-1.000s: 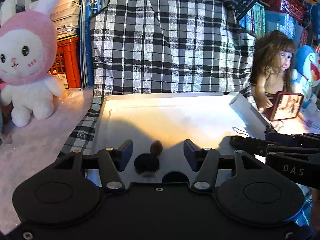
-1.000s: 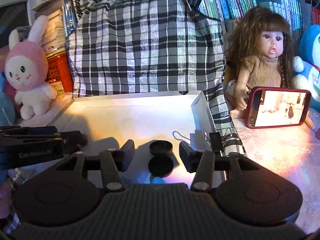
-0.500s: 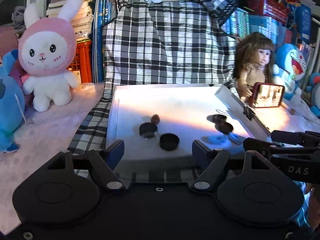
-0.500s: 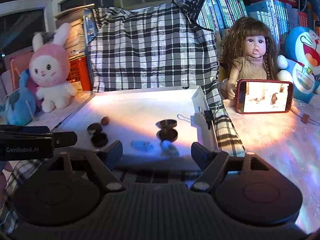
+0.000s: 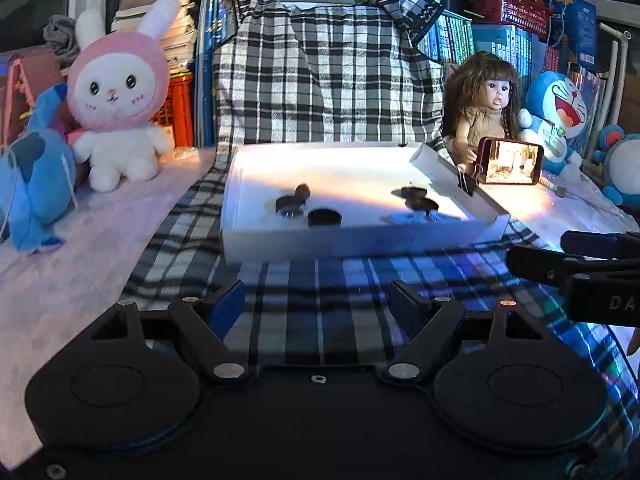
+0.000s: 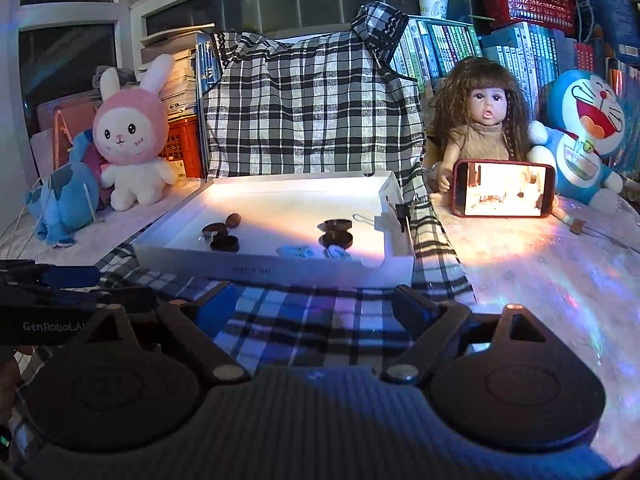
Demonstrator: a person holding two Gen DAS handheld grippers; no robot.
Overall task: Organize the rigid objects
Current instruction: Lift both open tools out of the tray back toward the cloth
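Leftmost, blue plush [image 5: 34,176] and pink bunny [image 5: 120,92] on the table [image 5: 80,248], well apart from everything else. Just right of them, checked cloth [image 5: 320,280] draped down from the books and spread under a white tray [image 5: 360,242]. Inside the tray, at left: brown nut [image 6: 233,220] touching a dark cap [image 6: 212,229], with a black cup [image 6: 225,243] just in front. At the tray's right: two black discs [image 6: 337,232], one behind the other, and pale blue pieces [image 6: 298,251] near the front wall. Thin wire loop [image 6: 362,218] lying beside the discs; black clip [image 6: 401,213] on the right wall. Right of the tray, doll [image 6: 478,120] seated behind a lit phone [image 6: 504,188], then a blue cat plush [image 6: 580,132].

Left gripper [image 5: 316,300] low over the cloth, in front of the tray, jaws opening, spread wide, nothing between them but cloth. Also seen at the left edge of the right wrist view. Right gripper [image 6: 316,304] likewise over the cloth, short of the tray's front wall, jaws opening, spread wide, empty. Both well apart from the things in the tray, touching none.
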